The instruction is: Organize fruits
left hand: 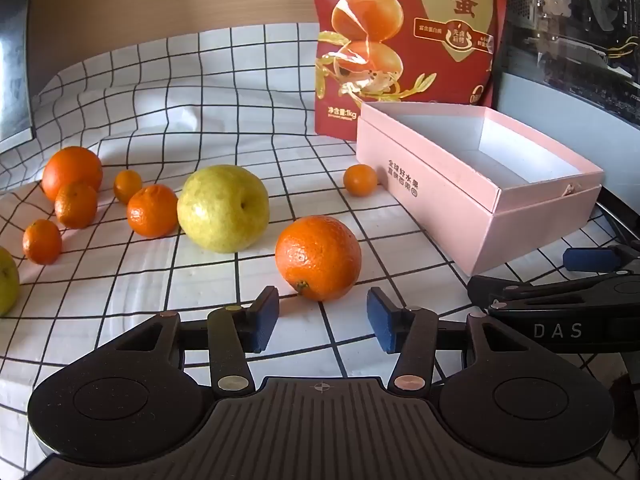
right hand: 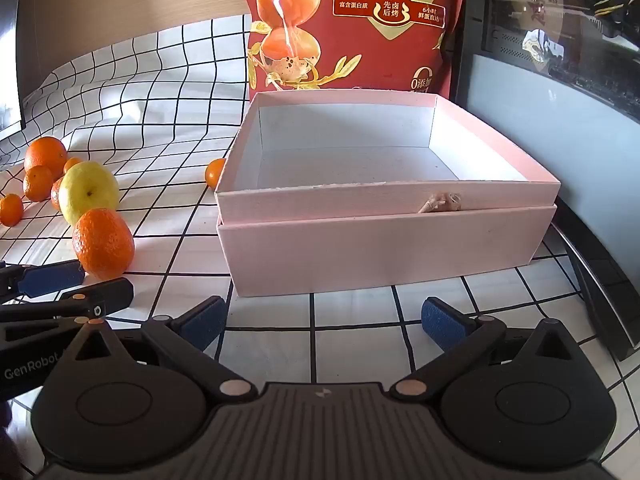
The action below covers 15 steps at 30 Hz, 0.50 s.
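A large orange [left hand: 318, 258] lies on the checked cloth just beyond my left gripper [left hand: 322, 320], whose blue pads stand open and apart from it. Behind it sits a yellow-green pear [left hand: 223, 208], with several small and large oranges [left hand: 152, 211] to its left and one small mandarin [left hand: 360, 180] beside the pink box [left hand: 432, 188]. The box is open and has nothing inside [right hand: 352, 168]. My right gripper [right hand: 324, 322] stands wide open in front of the box [right hand: 384, 248], holding nothing. The same large orange [right hand: 103, 243] and pear [right hand: 89, 192] show at left.
A tall red snack bag [left hand: 404, 40] stands behind the box. A dark computer case [right hand: 560, 60] lines the right side. Another yellow-green fruit [left hand: 6, 280] peeks in at the far left edge. The cloth [left hand: 180, 92] rises in folds at the back.
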Motion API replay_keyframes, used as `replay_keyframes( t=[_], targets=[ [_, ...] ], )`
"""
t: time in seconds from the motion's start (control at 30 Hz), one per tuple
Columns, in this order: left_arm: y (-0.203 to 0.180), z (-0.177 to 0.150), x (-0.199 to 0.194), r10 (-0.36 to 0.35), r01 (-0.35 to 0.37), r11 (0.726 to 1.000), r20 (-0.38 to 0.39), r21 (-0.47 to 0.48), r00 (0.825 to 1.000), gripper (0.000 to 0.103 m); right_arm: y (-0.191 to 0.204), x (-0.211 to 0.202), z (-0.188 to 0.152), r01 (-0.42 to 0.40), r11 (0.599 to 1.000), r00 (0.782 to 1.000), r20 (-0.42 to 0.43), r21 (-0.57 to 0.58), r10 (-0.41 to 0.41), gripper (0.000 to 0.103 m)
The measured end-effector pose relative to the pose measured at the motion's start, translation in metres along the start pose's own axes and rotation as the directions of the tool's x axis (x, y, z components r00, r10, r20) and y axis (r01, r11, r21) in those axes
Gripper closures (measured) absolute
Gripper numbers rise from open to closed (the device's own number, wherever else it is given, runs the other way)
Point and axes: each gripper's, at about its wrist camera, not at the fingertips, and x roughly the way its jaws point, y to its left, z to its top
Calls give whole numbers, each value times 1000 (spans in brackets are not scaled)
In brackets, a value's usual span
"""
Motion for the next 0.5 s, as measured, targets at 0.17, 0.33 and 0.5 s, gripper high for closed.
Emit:
replay_keyframes(
  t=[0.17, 0.33, 0.5],
  targets=[
    [0, 0, 0, 0, 0, 1000, 0, 0, 1000, 49, 0, 0, 0, 0, 1000, 1000, 0, 0, 0, 0],
    [-1, 0, 0, 1, -1, 1000, 0, 1, 1000, 48, 0, 0, 0, 0, 1000, 1000, 0, 0, 0, 0],
    [0, 0, 0, -1, 1, 1000, 0, -1, 1000, 48, 0, 0, 1, 0, 1000, 1000, 0, 0, 0, 0]
  ],
)
